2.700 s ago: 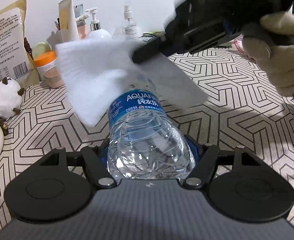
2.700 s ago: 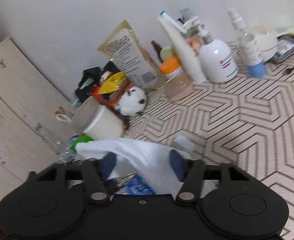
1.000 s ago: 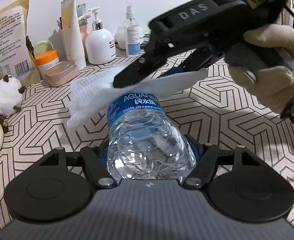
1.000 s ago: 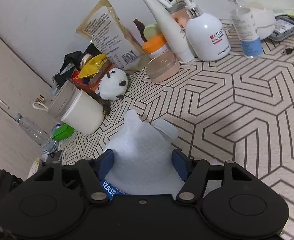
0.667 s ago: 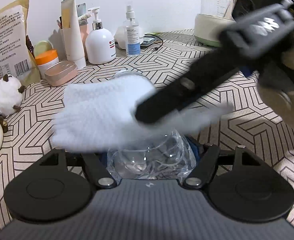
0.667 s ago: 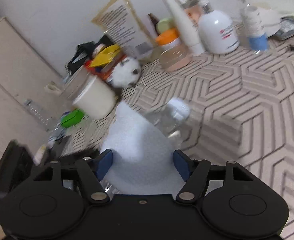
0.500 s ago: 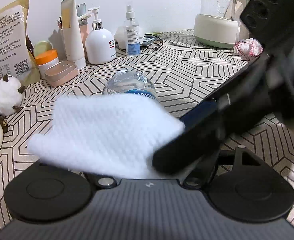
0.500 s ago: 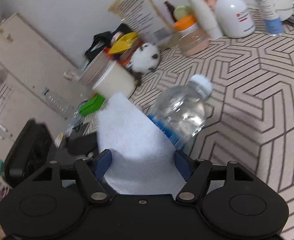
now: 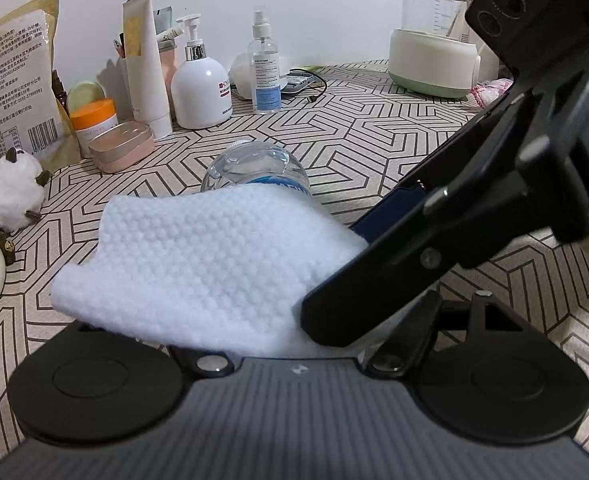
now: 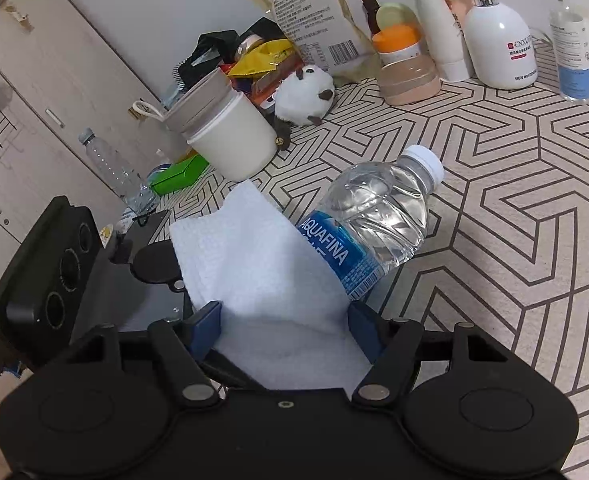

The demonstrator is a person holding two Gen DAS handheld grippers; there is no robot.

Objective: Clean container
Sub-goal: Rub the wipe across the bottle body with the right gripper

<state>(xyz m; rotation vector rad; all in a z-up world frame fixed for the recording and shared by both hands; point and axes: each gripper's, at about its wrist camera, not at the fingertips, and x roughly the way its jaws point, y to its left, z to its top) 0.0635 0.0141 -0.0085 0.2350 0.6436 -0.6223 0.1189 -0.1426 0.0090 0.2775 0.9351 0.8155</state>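
Note:
A clear Aquafina water bottle (image 10: 368, 220) with a blue label and white cap lies tilted, its base held in my left gripper (image 9: 294, 344); its shoulder shows in the left wrist view (image 9: 254, 168). My right gripper (image 10: 286, 328) is shut on a white textured cloth (image 10: 254, 264) and holds it pressed over the bottle's lower body. In the left wrist view the cloth (image 9: 206, 260) covers most of the bottle and hides my left fingers. The right gripper's body (image 9: 474, 216) crosses in from the right.
Along the wall stand a pump bottle (image 9: 200, 88), spray bottle (image 9: 266, 76), cream tube (image 9: 146, 64), orange-lidded jar (image 9: 94, 120), pink case (image 9: 122, 146), snack bag (image 9: 10, 80) and kettle (image 9: 434, 32). A plush toy (image 10: 304, 96) and white cup (image 10: 230, 136) sit left of the bottle.
My right gripper has drawn the cloth along the bottle from the neck end back to its base, near my left gripper. The bottle has stayed in my left gripper.

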